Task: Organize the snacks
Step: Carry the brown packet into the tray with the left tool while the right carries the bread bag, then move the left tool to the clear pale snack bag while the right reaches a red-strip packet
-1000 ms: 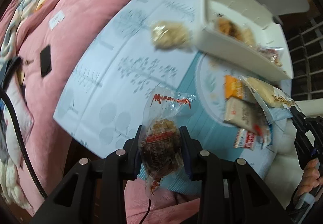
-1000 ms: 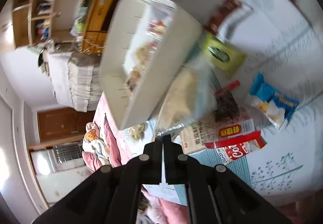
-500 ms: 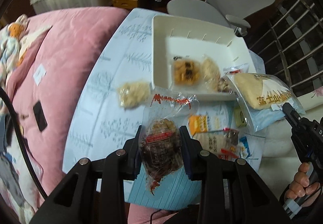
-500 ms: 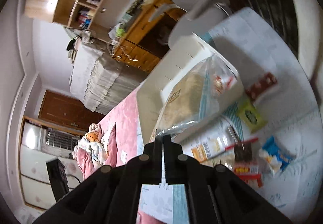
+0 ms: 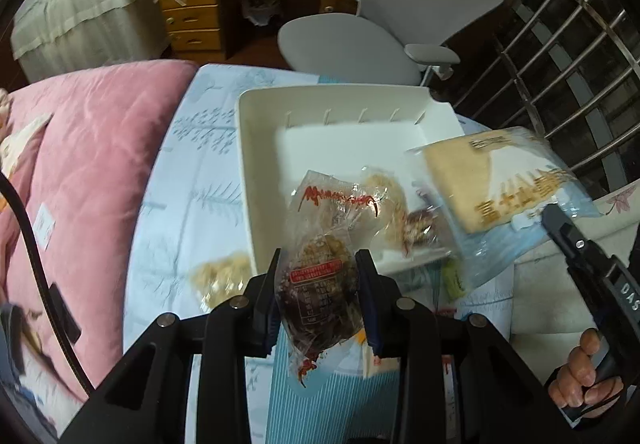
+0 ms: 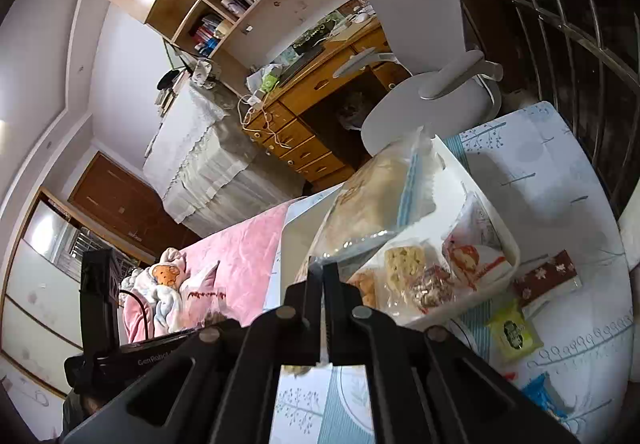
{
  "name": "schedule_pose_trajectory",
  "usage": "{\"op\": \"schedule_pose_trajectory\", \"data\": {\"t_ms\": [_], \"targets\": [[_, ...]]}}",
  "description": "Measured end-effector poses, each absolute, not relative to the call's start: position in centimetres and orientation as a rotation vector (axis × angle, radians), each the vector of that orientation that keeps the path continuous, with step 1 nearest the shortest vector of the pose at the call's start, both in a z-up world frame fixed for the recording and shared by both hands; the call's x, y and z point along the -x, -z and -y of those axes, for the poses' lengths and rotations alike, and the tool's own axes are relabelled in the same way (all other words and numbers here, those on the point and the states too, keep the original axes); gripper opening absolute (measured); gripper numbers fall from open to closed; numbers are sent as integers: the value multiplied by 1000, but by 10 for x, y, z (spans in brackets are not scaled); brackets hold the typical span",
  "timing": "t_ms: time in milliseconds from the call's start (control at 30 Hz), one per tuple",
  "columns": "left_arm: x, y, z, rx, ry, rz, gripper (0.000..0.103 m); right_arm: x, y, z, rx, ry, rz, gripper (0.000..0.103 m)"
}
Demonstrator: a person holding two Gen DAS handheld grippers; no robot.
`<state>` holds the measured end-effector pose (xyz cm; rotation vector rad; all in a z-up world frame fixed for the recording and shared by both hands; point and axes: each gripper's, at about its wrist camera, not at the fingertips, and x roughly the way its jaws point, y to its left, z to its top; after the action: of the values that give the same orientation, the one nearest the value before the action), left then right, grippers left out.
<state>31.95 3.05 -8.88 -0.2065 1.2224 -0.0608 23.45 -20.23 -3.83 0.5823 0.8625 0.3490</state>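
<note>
**Both tools loaded, held over the white tray**

Left tool [image 5: 318,284]: jaws narrowed onto a clear-wrapped dark brown snack [image 5: 318,288], pinched at its middle, with the red-printed top of the wrapper standing up above the fingers. It hangs over the near edge of the white tray [image 5: 256,180].

Right tool [image 6: 322,272]: jaws fully closed, pinching the edge of a large clear bag holding a pale flat cake [image 6: 368,200]. Seen from the left wrist, the bag carries gold characters and hangs above the tray's right side. A person's hand [image 5: 588,376] grips the handle of this tool.

Tray: sits on the bench [image 5: 192,172], which is covered with a light blue patterned cloth. Inside it lie several wrapped snacks: a pale crumbly square [image 6: 404,264], a dark nutty piece [image 6: 432,288], and a red-and-white packet [image 6: 476,256] leaning against the right wall.

Still on the bench outside the tray: a pale wrapped snack [image 5: 224,276] at its left corner (blurred, possibly a rice cake), a brown bar [image 6: 546,276], a yellow-green sachet [image 6: 514,332] and a blue packet [image 6: 544,394].

A pink blanket [image 5: 92,164] lies left of the bench; a grey office chair [image 5: 400,16] and a wooden desk [image 5: 192,0] stand beyond.
</note>
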Motion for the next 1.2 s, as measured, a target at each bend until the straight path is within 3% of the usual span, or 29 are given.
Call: {"op": "schedule_pose_trajectory", "data": {"t_ms": [67, 133, 167, 233, 433, 633, 1200], "targets": [[-327, 94, -32, 226, 83, -1219, 35, -243, 45, 199, -587, -327, -883, 5], [-334, 99, -31, 227, 85, -1234, 69, -248, 52, 195, -585, -304, -916, 16], [-336, 100, -31, 214, 75, -1236, 72, -250, 55, 194, -589, -300, -926, 22], [-337, 104, -30, 180, 68, -1245, 72, -249, 60, 194, -615, -296, -929, 36], [-328, 106, -35, 209, 54, -1264, 73, -244, 69, 202, -660, -274, -964, 39], [-294, 98, -38, 238, 17, -1252, 75, -223, 58, 209, -631, -264, -956, 50], [-122, 120, -33, 396, -134, -1253, 75, -134, 77, 234, -602, -307, -1081, 53]]}}
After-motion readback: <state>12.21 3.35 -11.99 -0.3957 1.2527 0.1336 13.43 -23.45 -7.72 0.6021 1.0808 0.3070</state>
